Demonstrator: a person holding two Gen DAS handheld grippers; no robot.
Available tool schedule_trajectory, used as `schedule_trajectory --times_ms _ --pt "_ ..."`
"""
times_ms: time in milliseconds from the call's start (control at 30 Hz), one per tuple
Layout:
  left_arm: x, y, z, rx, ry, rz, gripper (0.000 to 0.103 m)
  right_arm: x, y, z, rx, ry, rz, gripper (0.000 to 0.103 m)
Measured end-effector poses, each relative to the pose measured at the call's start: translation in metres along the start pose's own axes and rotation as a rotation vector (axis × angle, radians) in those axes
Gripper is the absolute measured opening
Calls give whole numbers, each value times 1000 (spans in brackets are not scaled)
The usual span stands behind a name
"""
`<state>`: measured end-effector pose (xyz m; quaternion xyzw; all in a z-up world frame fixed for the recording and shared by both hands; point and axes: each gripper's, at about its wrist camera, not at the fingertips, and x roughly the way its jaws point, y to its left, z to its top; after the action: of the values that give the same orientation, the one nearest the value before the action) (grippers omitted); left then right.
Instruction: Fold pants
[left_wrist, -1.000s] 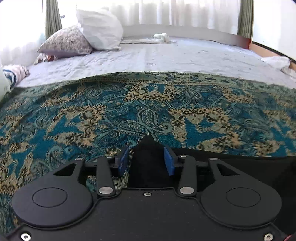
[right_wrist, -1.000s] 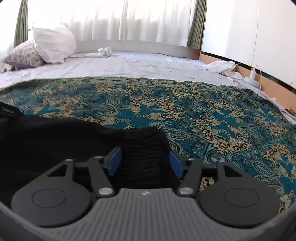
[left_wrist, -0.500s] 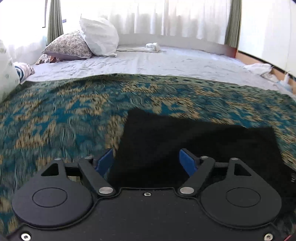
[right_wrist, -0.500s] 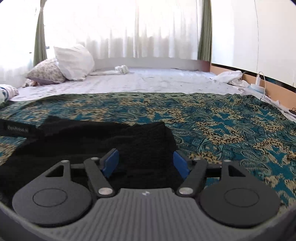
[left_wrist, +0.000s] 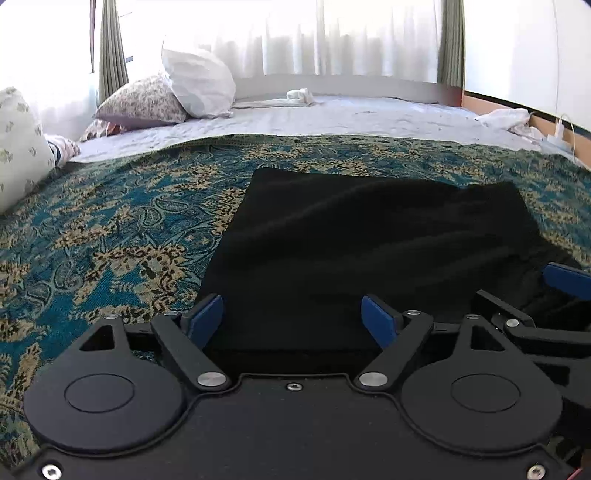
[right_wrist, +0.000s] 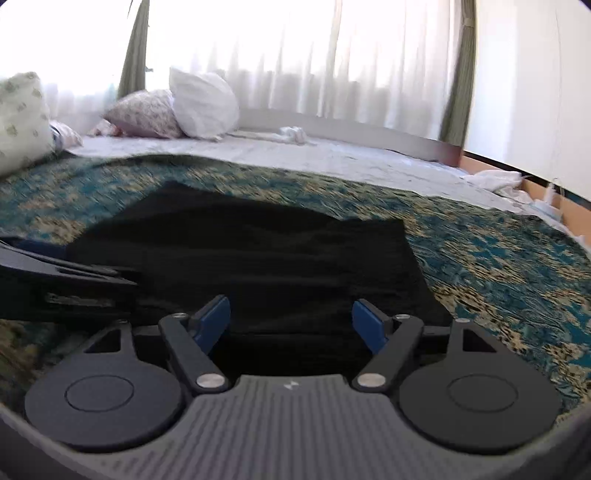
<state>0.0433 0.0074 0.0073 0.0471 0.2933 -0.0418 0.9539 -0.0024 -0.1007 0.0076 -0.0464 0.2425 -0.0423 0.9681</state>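
Black pants (left_wrist: 369, 243) folded flat on the paisley bedspread (left_wrist: 122, 236).
We've got both tongs low at the near edge: our left tongs (left_wrist: 291, 317) and right tongs (right_wrist: 290, 319) are opening wide, blue pads off the cloth, pants lying loose between them; pillows (left_wrist: 195, 88) beyond.

A teal and beige paisley woven blanket (left_wrist: 122, 229) covers the near part of the bed. Beyond the blanket lies a white quilted sheet (left_wrist: 332, 118). At the far left of it, a white pillow (left_wrist: 199, 83) leans on a floral pillow (left_wrist: 144, 101).
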Motion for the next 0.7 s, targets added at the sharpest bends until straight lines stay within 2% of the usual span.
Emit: schedule_trajectory --times_ms 200,333,533,700 --pt "3 11 -3 -32 5 16 87 -2 -3 -8 -8 -7 -75 82" --pt "9 30 -6 -122 31 -30 91 -7 -10 -15 24 -13 -120 82" --pt "9 30 -7 -105 23 -13 92 -2 -9 -15 32 -7 -125 82" --pt "0 41 -7 -131 27 14 91 -10 -20 -11 93 -27 -62 83"
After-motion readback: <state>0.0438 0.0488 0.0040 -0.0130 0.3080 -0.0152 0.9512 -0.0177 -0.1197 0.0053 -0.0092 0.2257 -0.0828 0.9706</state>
